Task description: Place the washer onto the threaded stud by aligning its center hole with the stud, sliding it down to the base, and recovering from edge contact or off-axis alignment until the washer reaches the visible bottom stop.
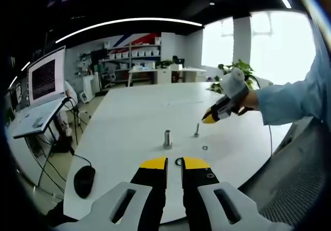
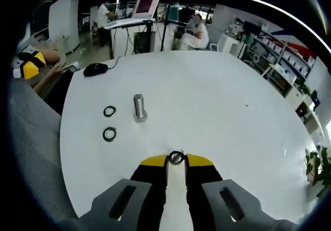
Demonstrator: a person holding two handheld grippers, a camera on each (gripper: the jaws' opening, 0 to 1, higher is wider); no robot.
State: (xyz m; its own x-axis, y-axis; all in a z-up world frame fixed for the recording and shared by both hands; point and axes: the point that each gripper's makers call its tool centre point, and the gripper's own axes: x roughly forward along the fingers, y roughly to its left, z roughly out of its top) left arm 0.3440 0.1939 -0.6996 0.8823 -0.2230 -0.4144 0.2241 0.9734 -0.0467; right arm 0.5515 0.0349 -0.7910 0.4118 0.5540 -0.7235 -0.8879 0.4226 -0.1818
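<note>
A small dark washer sits between the yellow tips of my right gripper, which is shut on it. Grey metal shows through its hole. In the left gripper view, the right gripper hovers just right of the top of a thin threaded stud standing on the white table. My left gripper is low at the table's near edge. Its jaws stand a narrow gap apart with nothing between them. The left gripper also appears beyond the table's edge.
A thicker stud stands mid-table. Two larger washers lie flat beside it, the nearer washer just past my left tips. A computer mouse lies at the table's edge. Desks, a monitor and people are behind.
</note>
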